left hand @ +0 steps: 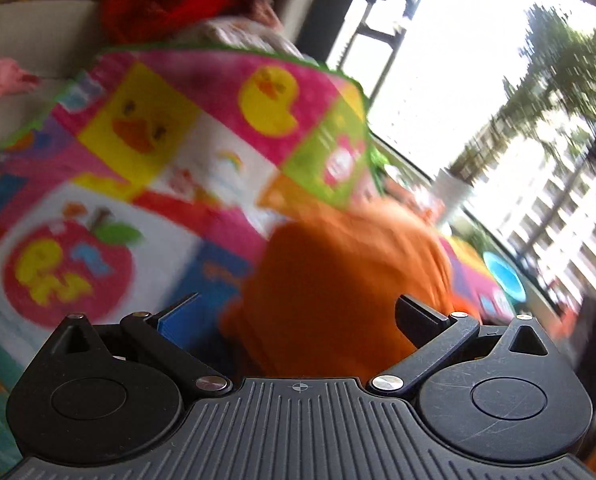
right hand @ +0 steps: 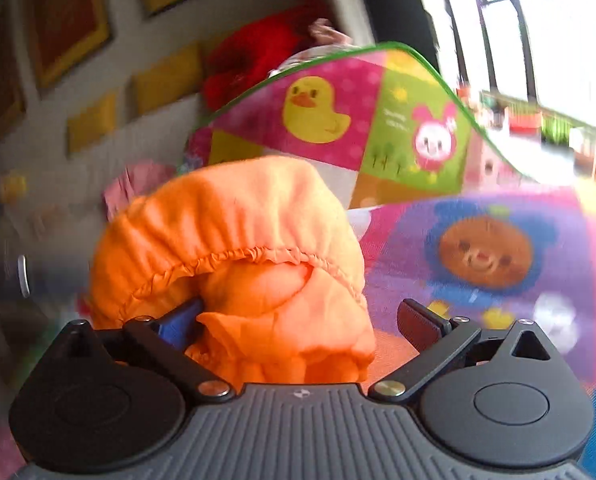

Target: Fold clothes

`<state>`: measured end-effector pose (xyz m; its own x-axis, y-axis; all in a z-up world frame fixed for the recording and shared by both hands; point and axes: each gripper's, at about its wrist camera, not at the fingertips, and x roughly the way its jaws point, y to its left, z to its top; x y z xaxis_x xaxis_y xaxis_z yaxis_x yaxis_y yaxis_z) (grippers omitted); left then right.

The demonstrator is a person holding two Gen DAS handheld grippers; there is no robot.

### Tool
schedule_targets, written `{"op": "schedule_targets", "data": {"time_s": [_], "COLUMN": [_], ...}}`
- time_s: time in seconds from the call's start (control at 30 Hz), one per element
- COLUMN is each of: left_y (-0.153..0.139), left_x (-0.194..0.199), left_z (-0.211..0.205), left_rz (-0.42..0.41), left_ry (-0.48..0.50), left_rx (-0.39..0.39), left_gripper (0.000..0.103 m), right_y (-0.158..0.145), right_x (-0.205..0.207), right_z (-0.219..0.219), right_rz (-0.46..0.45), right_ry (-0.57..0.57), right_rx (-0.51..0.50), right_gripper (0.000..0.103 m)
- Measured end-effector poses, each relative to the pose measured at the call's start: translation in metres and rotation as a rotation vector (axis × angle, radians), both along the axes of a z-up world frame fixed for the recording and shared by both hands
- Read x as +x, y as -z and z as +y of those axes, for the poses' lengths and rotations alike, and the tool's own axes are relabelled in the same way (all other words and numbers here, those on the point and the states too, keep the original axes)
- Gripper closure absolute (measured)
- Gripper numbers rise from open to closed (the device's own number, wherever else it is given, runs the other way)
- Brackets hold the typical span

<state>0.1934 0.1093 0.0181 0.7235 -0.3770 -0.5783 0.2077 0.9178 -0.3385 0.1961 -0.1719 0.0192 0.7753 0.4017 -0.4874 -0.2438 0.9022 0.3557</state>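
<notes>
Risk: orange garment [right hand: 234, 264] bunches between spread jaws of right gripper [right hand: 298, 320], left gripper [left hand: 298, 316] likewise wide, so cloth may slip unfolded.

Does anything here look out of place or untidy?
Yes. The orange elastic-hemmed garment is bunched in a rumpled heap, not flat, on the colourful cartoon play mat. The mat's far edge curls upward. The right tongs and left tongs are open.
</notes>
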Motion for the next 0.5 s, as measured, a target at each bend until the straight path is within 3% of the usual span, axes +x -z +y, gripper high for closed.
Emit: {"op": "schedule_targets", "data": {"time_s": [0.1,0.17,0.23,0.33,0.4,0.5], "left_y": [0.013,0.019,0.012,-0.002,-0.012,-0.027], "left_x": [0.0,0.003,0.002,-0.003,-0.006,-0.01], "left_z": [-0.012,-0.018,-0.014,-0.006,0.0,0.008], "left_rz": [0.039,0.069,0.042,-0.018,-0.059,-0.119], "left_ry": [0.027,0.047,0.04,0.021,0.008,-0.012], "left_rx": [0.019,0.006,-0.032,-0.098,-0.142,-0.208], "left_gripper": [0.0,0.0,0.0,0.0,0.0,0.0], "right_y": [0.0,-0.001,-0.002,0.007,0.009,0.004], "right_x": [0.008,0.004,0.002,0.013,0.019,0.016], "right_z": [-0.021,-0.033,-0.037,-0.041,-0.036,-0.026], "right_rz": [0.018,-0.008,-0.032,0.019,0.041,-0.011], "right_ry": [0.049,0.056,0.07,0.11,0.12,0.114], "right_rx": [0.181,0.215,0.206,0.173,0.107,0.007], "right_gripper": [0.004,0.004,0.004,0.003,0.001,0.001]}}
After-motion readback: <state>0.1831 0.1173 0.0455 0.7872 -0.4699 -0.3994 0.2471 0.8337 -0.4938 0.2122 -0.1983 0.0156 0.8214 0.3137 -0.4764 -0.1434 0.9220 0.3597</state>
